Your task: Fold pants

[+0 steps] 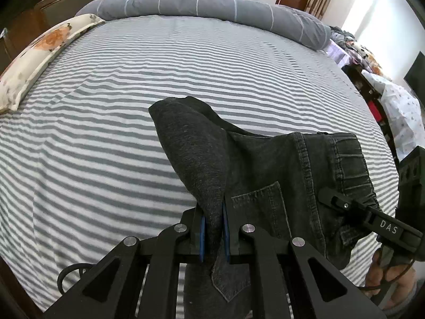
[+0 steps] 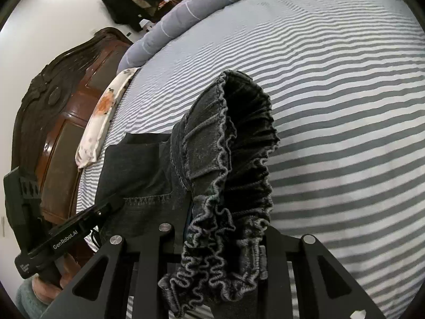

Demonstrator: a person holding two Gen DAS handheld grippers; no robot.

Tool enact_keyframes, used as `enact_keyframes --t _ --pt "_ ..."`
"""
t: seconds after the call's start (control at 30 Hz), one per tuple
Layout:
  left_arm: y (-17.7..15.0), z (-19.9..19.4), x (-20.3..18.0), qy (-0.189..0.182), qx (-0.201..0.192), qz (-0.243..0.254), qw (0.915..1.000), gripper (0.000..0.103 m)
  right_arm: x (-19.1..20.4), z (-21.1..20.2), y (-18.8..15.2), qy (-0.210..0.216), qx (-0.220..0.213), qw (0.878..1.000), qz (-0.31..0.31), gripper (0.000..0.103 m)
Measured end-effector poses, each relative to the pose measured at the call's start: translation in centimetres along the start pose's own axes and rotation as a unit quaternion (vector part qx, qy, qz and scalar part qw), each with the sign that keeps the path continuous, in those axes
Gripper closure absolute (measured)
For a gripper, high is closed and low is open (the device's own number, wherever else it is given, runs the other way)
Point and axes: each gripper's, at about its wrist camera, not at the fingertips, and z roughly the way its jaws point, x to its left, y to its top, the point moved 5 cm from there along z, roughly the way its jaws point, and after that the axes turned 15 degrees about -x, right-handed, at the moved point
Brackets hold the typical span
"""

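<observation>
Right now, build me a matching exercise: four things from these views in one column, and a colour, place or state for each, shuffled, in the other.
Things:
1. dark grey denim pants
2. left tongs
3. long grey bolster with thin white lines
4. floral cream pillow

Descriptions:
A. along the far edge of the bed
B. by the wooden headboard
C. held up over the striped sheet
D. shut on a fabric fold

Pairs: 1-C, 2-D, 3-A, 4-B
</observation>
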Motion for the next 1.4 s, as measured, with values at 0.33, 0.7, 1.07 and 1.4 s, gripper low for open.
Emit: enact_keyframes --t 0.33,0.7,1.07,1.4 --pt "0.7 3.7 0.9 0.018 0.002 0.009 0.9998 0.092 -2.1 2.9 0.4 -0.017 0.006 1.0 0.018 0.079" --pt "-2.1 4.1 3.3 0.068 0.012 0.025 0.9973 0.077 -3.4 2.5 -0.7 -0.08 0.003 0.997 -0.009 0.046" --pt "-7.2 0.8 4.3 0.083 0.017 0.032 0.9959 0.073 -3.5 -1.0 -5.0 -0.097 0.006 0.994 -0.041 0.04" --pt "-9.5 -0.3 4.4 0.099 0.009 0.026 0.9947 0.065 -3.0 -0.1 -5.6 -0.123 0.012 0.989 -0.075 0.035"
